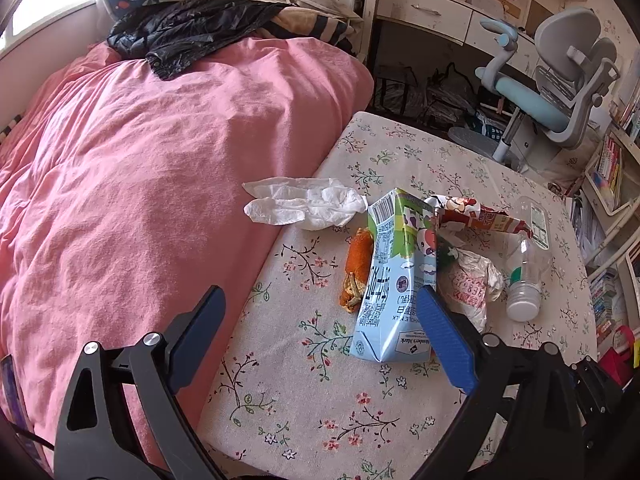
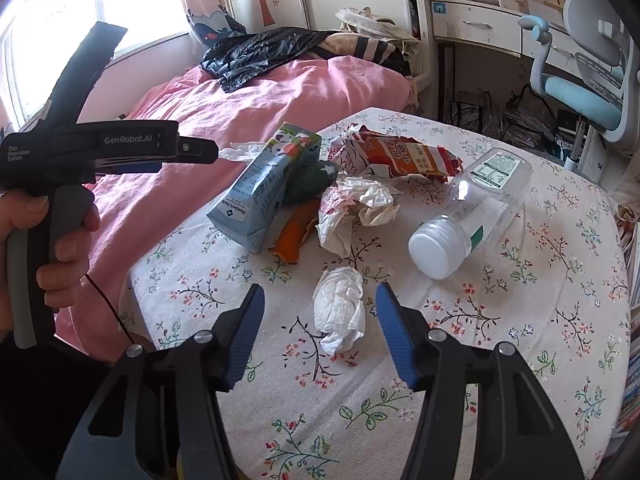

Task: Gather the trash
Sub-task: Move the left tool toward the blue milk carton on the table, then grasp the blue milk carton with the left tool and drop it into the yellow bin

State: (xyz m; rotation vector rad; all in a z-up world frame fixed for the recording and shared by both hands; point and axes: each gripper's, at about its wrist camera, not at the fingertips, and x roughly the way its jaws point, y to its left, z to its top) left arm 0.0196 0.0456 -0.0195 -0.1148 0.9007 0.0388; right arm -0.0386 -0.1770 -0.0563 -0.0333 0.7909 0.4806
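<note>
Trash lies on a floral tablecloth point(image 2: 520, 320). A blue-green milk carton point(image 1: 394, 276) lies on its side, also in the right wrist view point(image 2: 264, 188). My left gripper point(image 1: 320, 320) is open, its right finger beside the carton. An orange peel point(image 1: 356, 268), a white tissue point(image 1: 304, 204), a red snack wrapper point(image 2: 404, 156), crumpled paper point(image 2: 356, 208) and a clear plastic bottle point(image 2: 476, 208) lie around. My right gripper point(image 2: 320, 304) is open around a crumpled white tissue point(image 2: 340, 312), not touching it.
A bed with a pink duvet point(image 1: 140, 168) borders the table's left side, a black jacket point(image 1: 184, 36) on it. A desk point(image 1: 432, 12) and a grey-blue chair point(image 1: 560, 88) stand behind. Bookshelves point(image 1: 608, 184) are at the right.
</note>
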